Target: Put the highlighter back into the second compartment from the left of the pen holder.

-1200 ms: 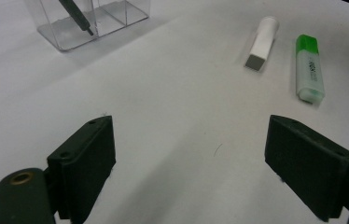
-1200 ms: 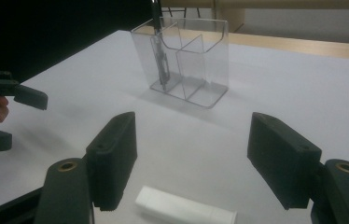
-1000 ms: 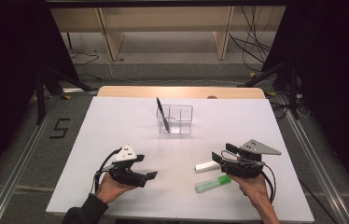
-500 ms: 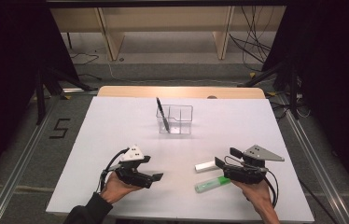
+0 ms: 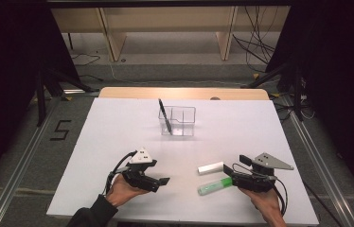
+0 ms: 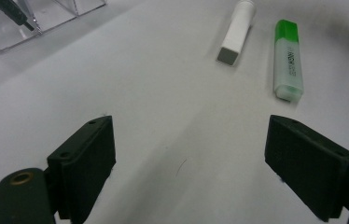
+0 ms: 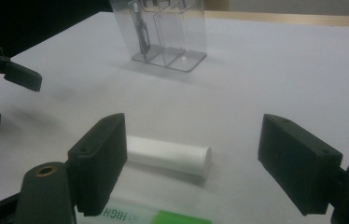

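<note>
A green highlighter (image 5: pixel 215 186) lies near the front of the white table (image 5: pixel 118 142), with a white stick-shaped tube (image 5: pixel 211 168) just beyond it. My right gripper (image 5: pixel 234 172) sits at the highlighter's right end. Its jaws have just been opening and stand wide. In the right gripper view the highlighter (image 7: pixel 154 217) and the tube (image 7: pixel 168 155) lie on the table between the open jaws (image 7: pixel 191 163), untouched by the pads. My left gripper (image 5: pixel 160 174) is open and empty, to the left of both. From it I see the tube (image 6: pixel 235 30) and highlighter (image 6: pixel 288 60) ahead.
A clear plastic organiser (image 5: pixel 177 121) stands at the table's middle back with a black pen (image 5: pixel 164 116) leaning in its left compartment. Bare table stretches between it and the grippers. The table's front edge runs just under both hands.
The right gripper has drawn back toward the front right edge, away from the highlighter, which stays put. The left hand has shifted slightly right.
</note>
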A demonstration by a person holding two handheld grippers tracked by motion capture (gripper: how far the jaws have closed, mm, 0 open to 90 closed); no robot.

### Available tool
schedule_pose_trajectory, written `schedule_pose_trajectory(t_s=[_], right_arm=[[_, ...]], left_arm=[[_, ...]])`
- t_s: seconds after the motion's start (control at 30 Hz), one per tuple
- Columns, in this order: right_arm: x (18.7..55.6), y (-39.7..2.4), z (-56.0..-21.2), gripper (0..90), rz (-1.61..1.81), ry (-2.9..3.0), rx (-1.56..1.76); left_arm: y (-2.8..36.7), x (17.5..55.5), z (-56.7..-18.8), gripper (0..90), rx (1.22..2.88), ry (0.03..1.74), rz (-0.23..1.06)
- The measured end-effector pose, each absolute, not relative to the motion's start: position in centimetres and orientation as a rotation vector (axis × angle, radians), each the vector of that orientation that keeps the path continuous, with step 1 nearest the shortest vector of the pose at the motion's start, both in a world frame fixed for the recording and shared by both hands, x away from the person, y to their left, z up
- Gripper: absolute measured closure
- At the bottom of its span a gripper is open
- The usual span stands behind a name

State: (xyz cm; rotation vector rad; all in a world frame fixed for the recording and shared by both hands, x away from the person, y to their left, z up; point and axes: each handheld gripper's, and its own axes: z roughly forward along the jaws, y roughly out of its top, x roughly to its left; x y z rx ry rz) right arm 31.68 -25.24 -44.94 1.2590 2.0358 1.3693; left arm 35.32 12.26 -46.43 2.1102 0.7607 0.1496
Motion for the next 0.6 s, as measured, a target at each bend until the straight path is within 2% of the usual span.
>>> schedule_pose_trajectory(t_s=[0.4, 0.6], right_arm=[[31.3, -26.1, -45.5, 22.2, 1.366, 2.036, 1.288], [31.1, -26.2, -45.6, 21.9, 1.370, 2.038, 1.292]], left_arm=[[10.4, 35.8, -46.4, 15.8, 2.140, 0.760, 0.126], [8.0, 35.9, -46.4, 15.8, 2.170, 0.745, 0.068]])
